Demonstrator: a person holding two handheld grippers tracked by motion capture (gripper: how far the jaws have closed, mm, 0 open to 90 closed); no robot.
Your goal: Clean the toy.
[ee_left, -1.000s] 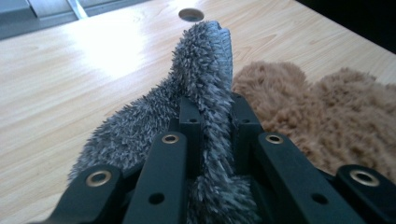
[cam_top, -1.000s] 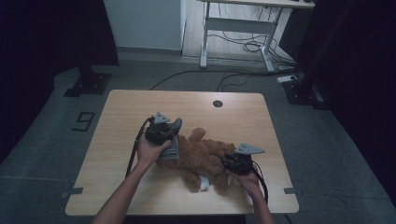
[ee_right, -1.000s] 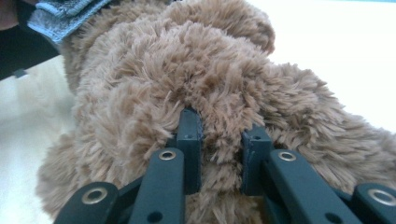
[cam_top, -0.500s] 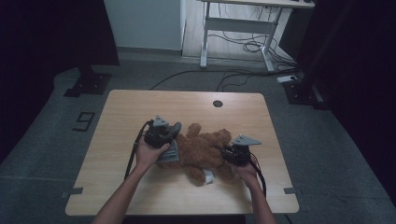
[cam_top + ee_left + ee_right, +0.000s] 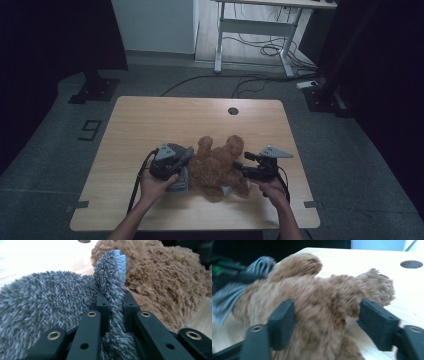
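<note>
Bear dragged up the surface since earlier; right hand-held gripper [image 5: 327, 322] has just opened.
Its jaws straddle the brown bear [image 5: 220, 167], not pinching; left hand-held gripper [image 5: 113, 302] clamps grey cloth [image 5: 111, 277]; undressing looks unfinished.

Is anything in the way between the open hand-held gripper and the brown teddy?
No. The right hand-held gripper has just been opening, and the brown teddy already sits between its jaws, with nothing else between them.
</note>
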